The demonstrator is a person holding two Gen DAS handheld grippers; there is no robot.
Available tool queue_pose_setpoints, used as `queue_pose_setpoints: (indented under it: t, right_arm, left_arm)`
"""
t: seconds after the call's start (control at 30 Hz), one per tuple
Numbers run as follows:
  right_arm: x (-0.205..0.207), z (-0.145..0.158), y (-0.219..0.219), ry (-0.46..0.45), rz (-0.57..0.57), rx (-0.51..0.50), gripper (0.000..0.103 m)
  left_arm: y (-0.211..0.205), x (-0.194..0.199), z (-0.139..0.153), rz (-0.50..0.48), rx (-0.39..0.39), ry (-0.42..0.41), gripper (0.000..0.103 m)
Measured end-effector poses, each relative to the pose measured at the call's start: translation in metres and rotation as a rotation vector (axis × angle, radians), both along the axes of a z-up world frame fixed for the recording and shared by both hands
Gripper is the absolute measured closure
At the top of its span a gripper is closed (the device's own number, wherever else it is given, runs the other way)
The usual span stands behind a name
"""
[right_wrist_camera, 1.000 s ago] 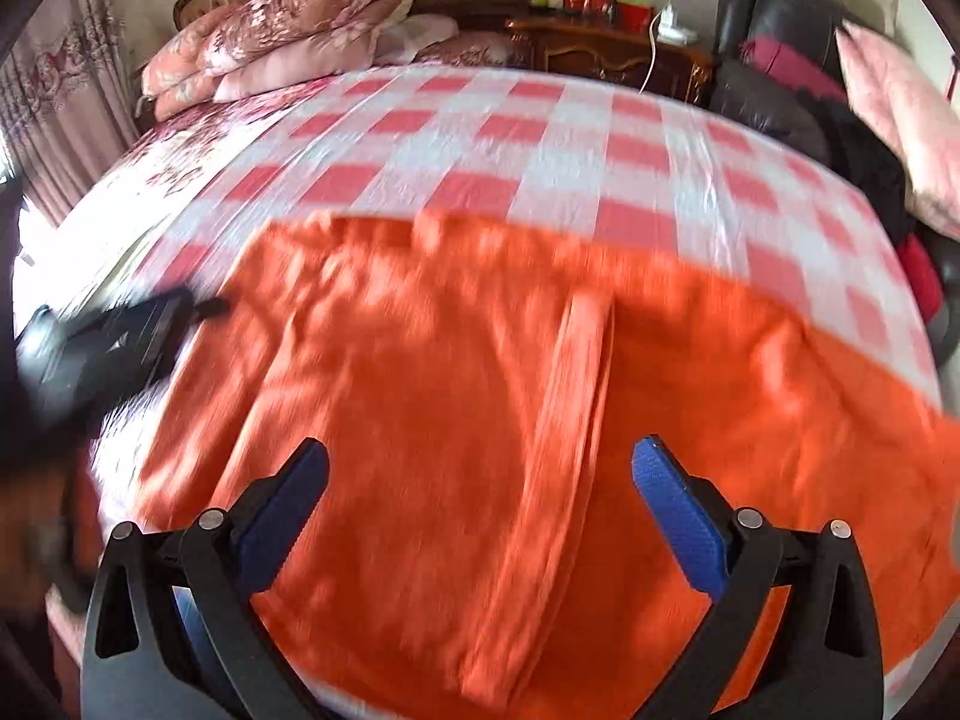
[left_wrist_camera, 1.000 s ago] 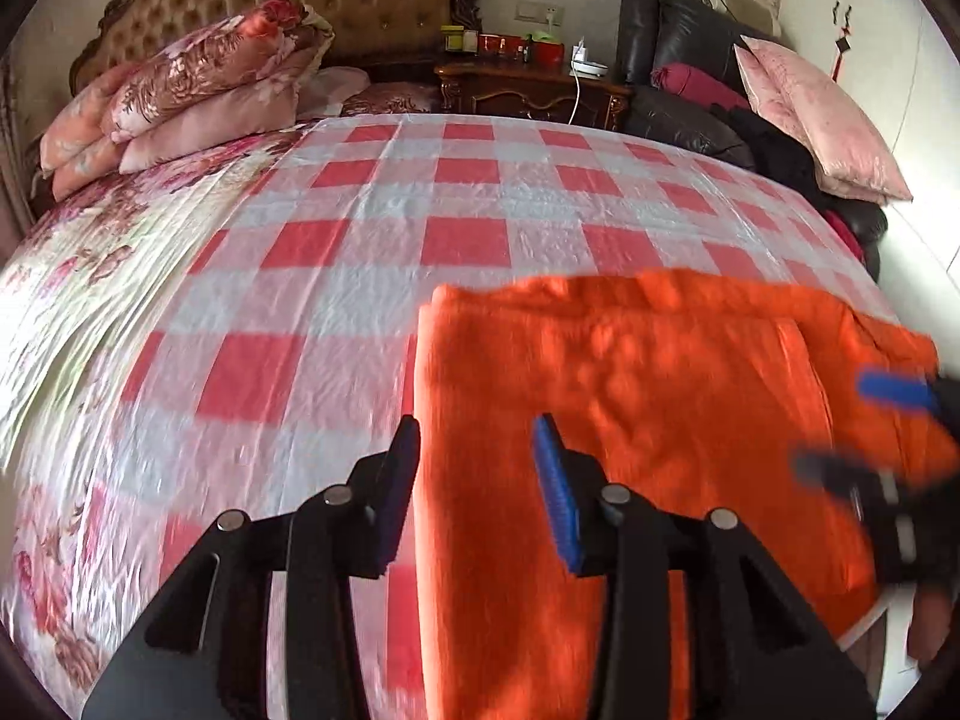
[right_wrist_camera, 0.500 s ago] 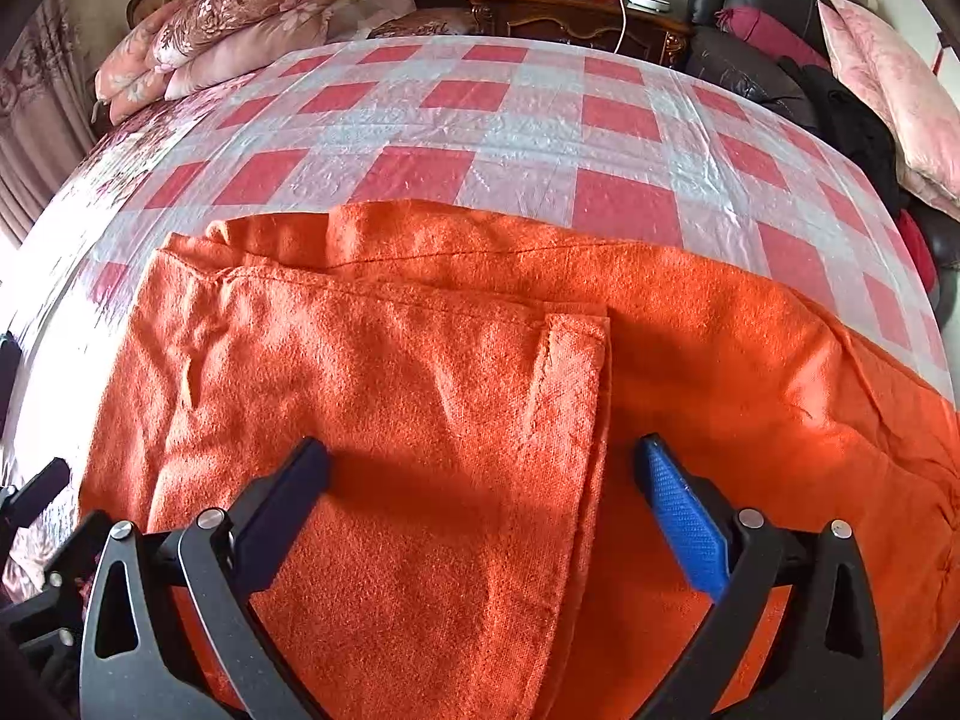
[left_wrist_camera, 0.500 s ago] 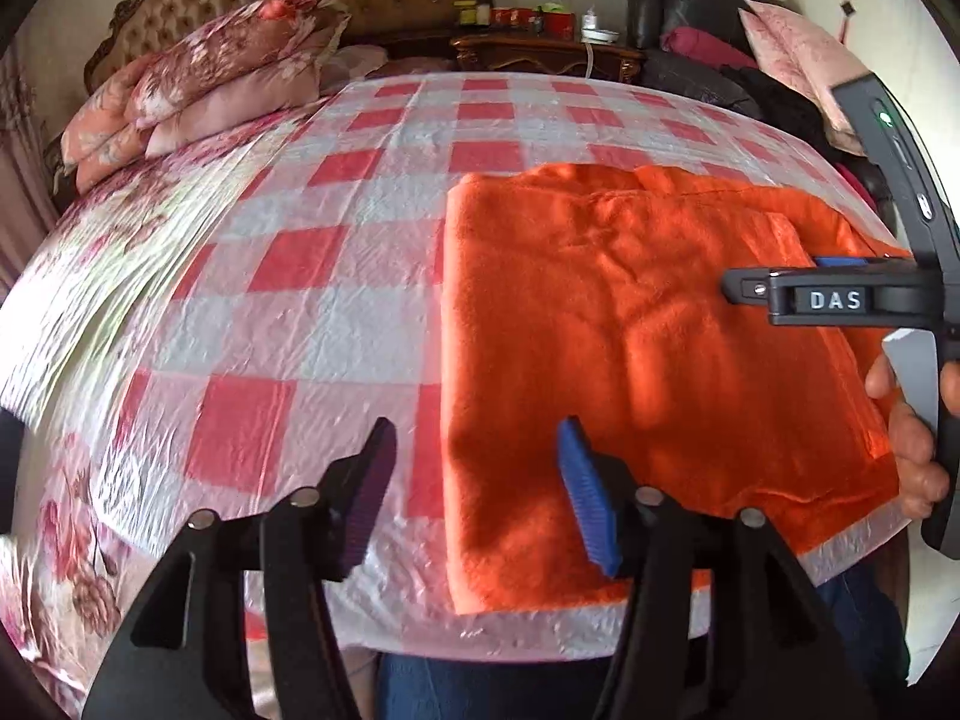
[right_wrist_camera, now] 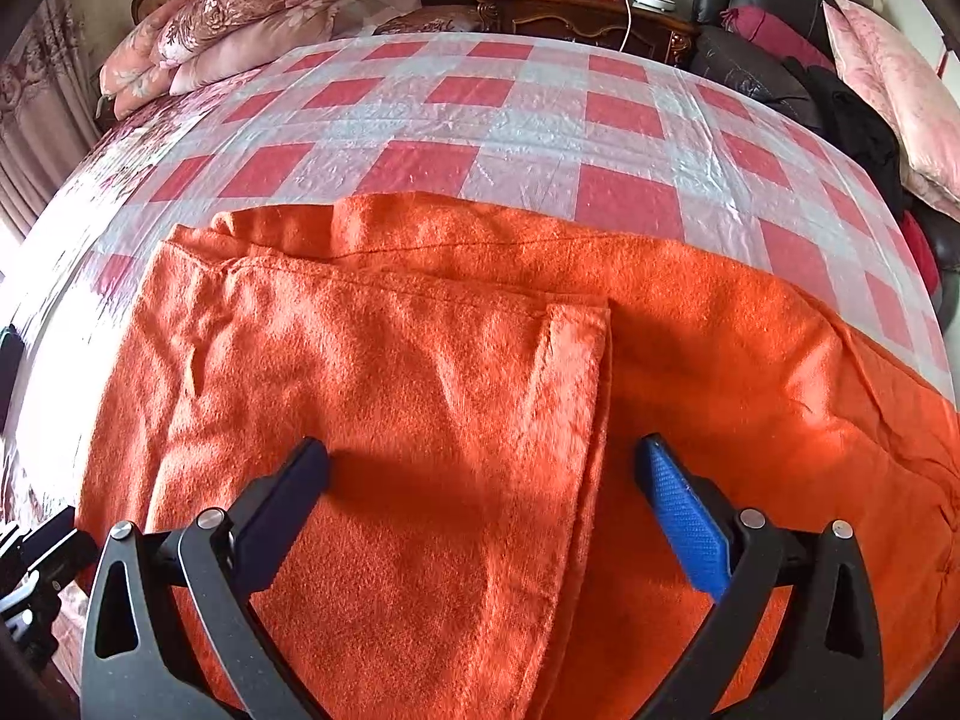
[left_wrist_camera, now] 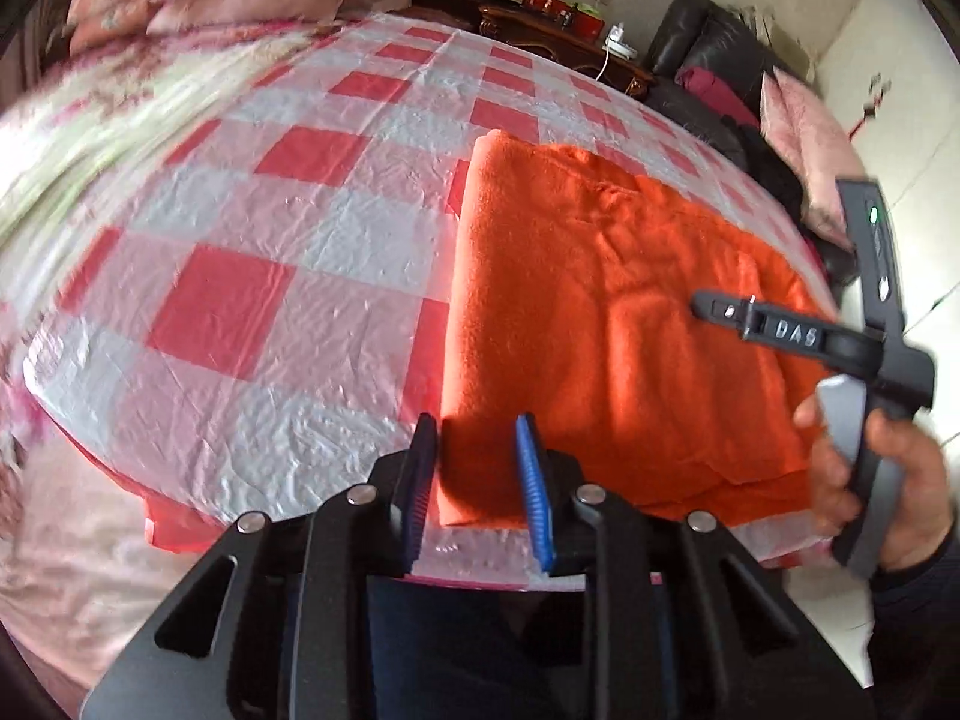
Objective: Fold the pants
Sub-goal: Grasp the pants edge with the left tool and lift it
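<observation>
The orange pants [left_wrist_camera: 606, 324] lie folded flat on the red-and-white checked bed cover [left_wrist_camera: 288, 252]; they fill the lower half of the right wrist view [right_wrist_camera: 456, 396], with a folded layer on top ending in a hem edge [right_wrist_camera: 594, 396]. My left gripper [left_wrist_camera: 477, 483] is open, its jaws either side of the pants' near left corner at the bed's front edge. My right gripper [right_wrist_camera: 480, 492] is open wide and empty, above the folded layer. The right gripper's body [left_wrist_camera: 864, 324] shows in the left wrist view, held by a hand.
Pink floral pillows [right_wrist_camera: 240, 18] and a tufted headboard are at the far end of the bed. A wooden nightstand [right_wrist_camera: 576, 6] with jars stands behind. A black sofa [right_wrist_camera: 774, 30] with pink cushions and dark clothes is at the right.
My left gripper has drawn back and down to the pants' near left corner at the bed edge. My right gripper has moved closer over the folded layer, still open.
</observation>
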State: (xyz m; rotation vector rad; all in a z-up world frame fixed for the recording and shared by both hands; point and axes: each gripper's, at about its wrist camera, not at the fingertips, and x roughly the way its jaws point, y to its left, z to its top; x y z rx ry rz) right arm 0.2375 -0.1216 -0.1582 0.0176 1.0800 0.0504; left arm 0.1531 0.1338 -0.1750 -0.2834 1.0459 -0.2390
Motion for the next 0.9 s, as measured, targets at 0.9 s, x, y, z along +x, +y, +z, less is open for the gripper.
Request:
queue_pose_setpoints:
  t: [0.9]
  right_arm:
    - [-0.053,-0.002,0.002,0.040,0.003,-0.046,0.006]
  left_arm:
    - [0.052,-0.007,-0.025,0.120,-0.653,0.101,0.081]
